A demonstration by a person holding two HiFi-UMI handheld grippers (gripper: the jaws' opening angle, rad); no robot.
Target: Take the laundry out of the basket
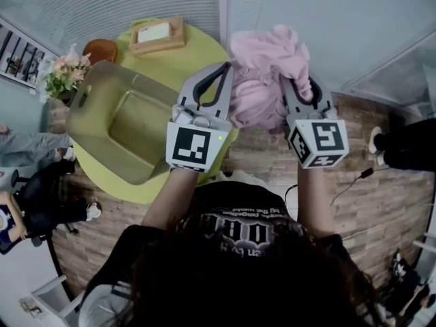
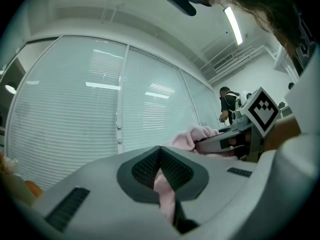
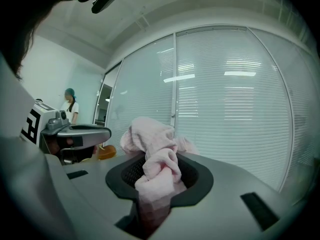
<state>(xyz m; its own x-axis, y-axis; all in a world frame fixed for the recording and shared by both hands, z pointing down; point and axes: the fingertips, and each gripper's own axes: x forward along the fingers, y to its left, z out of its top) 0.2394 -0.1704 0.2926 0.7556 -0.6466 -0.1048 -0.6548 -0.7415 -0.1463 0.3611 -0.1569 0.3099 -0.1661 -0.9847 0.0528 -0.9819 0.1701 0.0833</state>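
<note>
While the left gripper (image 1: 225, 69) and right gripper (image 1: 297, 82) each clamp the pink garment (image 1: 262, 63), it sits above the yellow table's (image 1: 197, 54) right edge, apart from the olive basket (image 1: 101, 95).

A round yellow-green desk (image 1: 197, 54) stands on a wood-plank floor (image 1: 381, 203), and an olive plastic laundry basket (image 1: 95, 114) covers most of its left half, the handle end reaching the desk's left edge. Toward the far edge lies a shallow wooden tray (image 1: 158, 35) with a pale card or booklet in it. A brown rounded object (image 1: 100, 50) and a bunch of pink and white flowers (image 1: 63, 73) sit at the far-left rim (on the desk or just beside it, the head view does not settle).
</note>
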